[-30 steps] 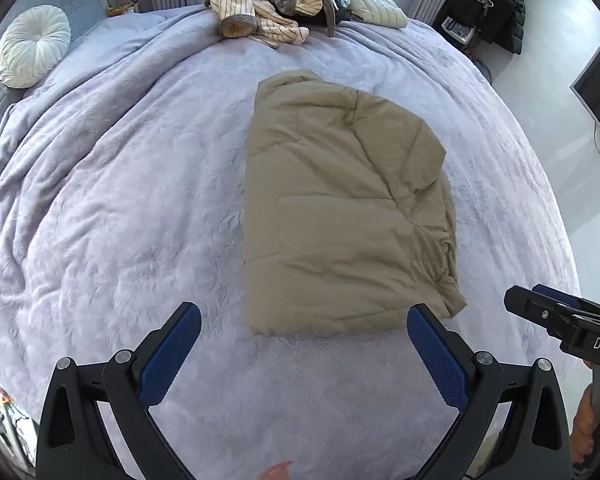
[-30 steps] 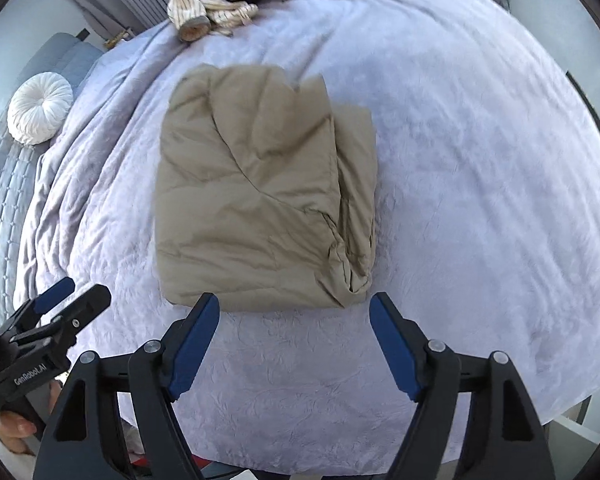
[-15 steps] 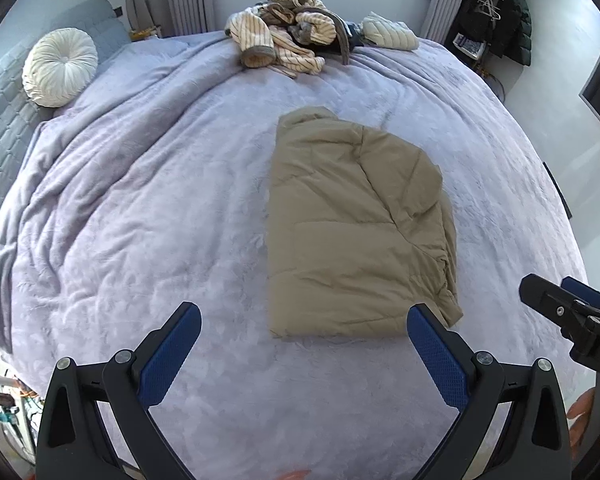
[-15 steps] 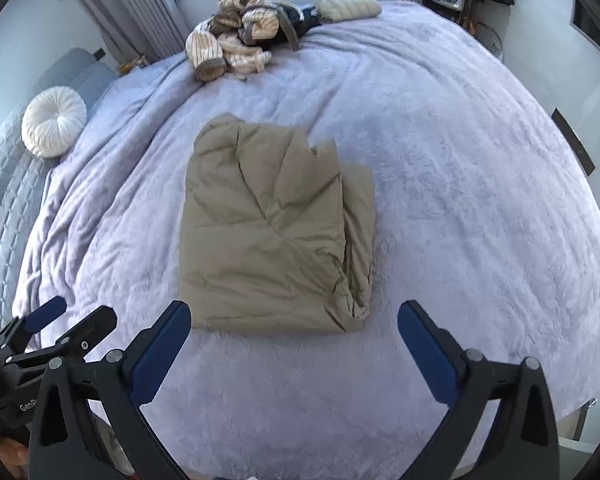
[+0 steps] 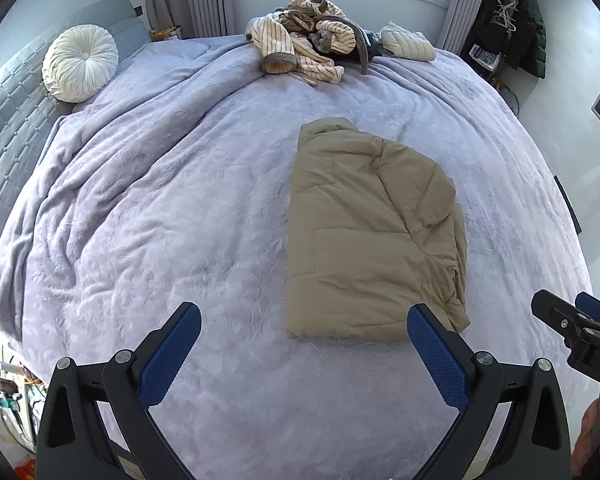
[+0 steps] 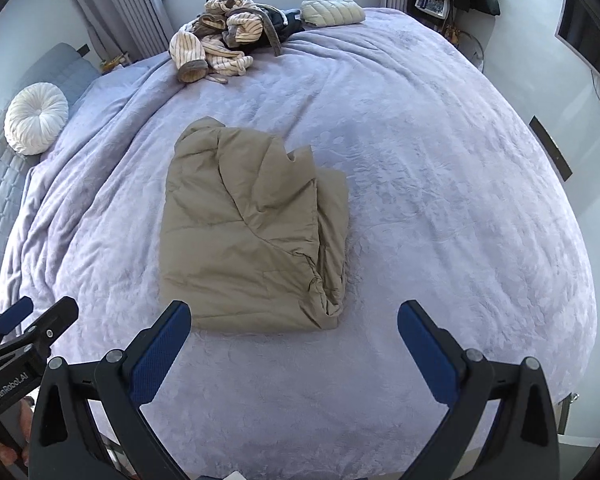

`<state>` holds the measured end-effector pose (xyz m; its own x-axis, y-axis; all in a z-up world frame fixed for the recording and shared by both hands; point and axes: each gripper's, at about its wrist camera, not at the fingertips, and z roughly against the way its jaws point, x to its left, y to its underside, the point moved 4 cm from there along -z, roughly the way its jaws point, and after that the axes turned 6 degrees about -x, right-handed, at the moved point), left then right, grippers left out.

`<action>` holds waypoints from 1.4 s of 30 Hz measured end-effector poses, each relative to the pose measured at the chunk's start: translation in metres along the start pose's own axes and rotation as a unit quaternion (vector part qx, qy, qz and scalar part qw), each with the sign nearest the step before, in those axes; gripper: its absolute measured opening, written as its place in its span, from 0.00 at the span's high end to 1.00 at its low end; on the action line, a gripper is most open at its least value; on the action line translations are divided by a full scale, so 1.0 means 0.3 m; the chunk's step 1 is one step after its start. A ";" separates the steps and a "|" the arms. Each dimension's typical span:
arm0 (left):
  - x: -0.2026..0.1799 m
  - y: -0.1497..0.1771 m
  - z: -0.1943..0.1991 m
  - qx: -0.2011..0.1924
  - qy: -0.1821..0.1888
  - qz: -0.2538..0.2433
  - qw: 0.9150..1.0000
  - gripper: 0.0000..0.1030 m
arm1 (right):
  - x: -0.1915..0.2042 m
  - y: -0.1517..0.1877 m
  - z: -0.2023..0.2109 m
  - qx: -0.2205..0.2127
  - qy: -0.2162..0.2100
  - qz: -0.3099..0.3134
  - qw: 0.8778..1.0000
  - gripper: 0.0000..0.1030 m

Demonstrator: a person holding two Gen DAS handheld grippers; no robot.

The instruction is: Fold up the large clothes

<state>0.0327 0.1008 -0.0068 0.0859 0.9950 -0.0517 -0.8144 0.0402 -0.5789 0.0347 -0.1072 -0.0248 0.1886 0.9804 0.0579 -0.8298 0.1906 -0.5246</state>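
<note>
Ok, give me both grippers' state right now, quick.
Left gripper: open, holding nothing.
Right gripper: open, jaws just widened, holding nothing.

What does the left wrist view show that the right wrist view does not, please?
Only the left wrist view shows the left gripper head-on, jaws open and empty, with the right gripper at its right edge. Only the right wrist view shows the right gripper head-on, open and empty, with the left one at its left edge. Both show the folded tan jacket on the lilac blanket, the striped clothes pile and the round white cushion.
</note>
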 end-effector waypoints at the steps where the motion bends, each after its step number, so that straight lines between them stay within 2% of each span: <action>1: -0.001 0.001 0.002 -0.001 -0.002 -0.003 1.000 0.00 | 0.004 0.000 0.003 -0.002 0.003 0.002 1.000 0.00; 12: -0.012 0.010 -0.005 0.002 -0.008 -0.010 1.000 0.00 | 0.009 -0.015 0.034 -0.018 0.020 0.010 1.000 0.00; 42: -0.027 -0.007 -0.016 0.001 -0.006 -0.017 1.000 0.00 | 0.009 -0.023 0.035 -0.016 0.021 0.010 1.000 0.00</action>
<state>0.0363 0.0921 -0.0090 0.1056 0.9942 -0.0220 -0.8118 0.0734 -0.5793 0.0354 -0.1054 -0.0121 0.1940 0.9809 0.0114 -0.8168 0.1680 -0.5519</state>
